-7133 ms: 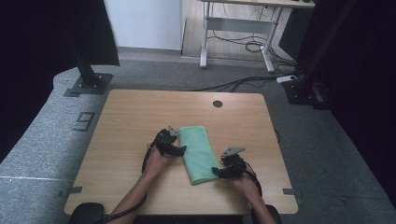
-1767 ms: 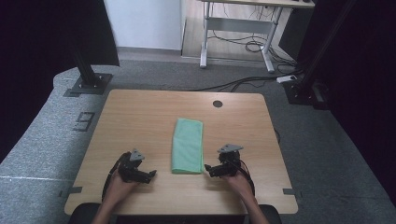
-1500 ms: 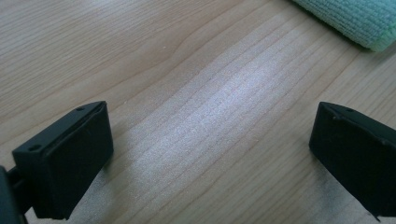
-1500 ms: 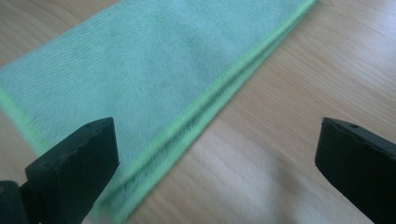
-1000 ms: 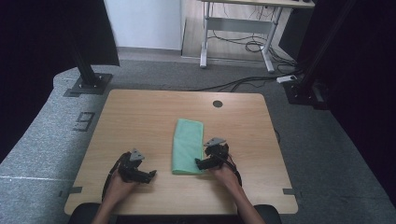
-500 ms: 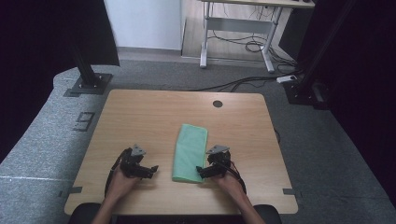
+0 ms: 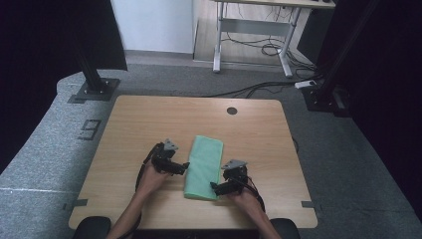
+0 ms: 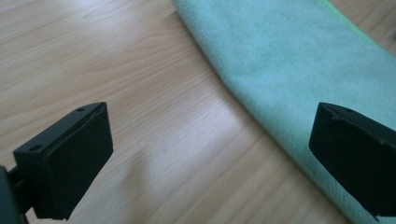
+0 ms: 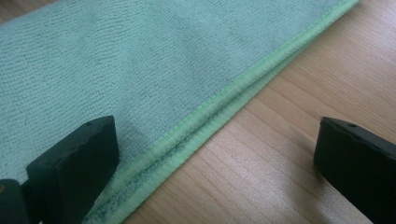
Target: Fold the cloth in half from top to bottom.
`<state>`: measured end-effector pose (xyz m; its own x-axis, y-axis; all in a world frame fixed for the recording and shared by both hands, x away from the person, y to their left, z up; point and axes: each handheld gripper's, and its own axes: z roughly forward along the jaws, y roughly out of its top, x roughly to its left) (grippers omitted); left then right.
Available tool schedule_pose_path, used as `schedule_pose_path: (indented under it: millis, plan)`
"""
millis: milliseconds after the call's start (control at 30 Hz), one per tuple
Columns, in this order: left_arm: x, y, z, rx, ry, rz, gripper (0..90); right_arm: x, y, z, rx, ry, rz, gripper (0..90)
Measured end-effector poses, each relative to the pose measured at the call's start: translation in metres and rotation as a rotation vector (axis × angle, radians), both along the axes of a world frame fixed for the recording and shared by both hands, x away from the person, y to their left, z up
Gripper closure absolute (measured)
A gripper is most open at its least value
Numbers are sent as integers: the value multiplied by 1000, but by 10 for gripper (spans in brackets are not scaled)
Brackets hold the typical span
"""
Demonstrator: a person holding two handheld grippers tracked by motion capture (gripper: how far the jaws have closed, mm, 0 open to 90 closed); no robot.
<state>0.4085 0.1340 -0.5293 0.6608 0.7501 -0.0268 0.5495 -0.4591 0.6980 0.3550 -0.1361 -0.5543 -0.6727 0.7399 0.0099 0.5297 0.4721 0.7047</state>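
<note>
Wooden table, folded green towel between left gripper and right gripper; both released

Pretty plain lab corner, dark on both sides.

The light wooden table with rounded corners and a round black cable hole sits on grey carpet floor. Black curtains hang left and right, a white wall shows behind, plus a white metal-legged desk with tangled black cables underneath.
</note>
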Motion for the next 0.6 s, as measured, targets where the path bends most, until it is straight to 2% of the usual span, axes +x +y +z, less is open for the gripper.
schedule_pose_path:
  millis: [167,200,300,433,600]
  plan:
    - [-1,-7,-12,54,16,-15,0,-4,-1,0,2,-5,7,1]
    - [-1,-7,-15,84,15,-14,0,-5,-1,0,4,-4,6,2]
    - [-1,-5,-17,61,34,-1,0,-6,-1,0,5,-7,4,14]
    - [-5,-5,-16,74,33,1,0,-9,-1,0,8,-6,8,35]
    - [-17,0,-16,83,37,-10,0,-17,3,1,4,-2,31,35]
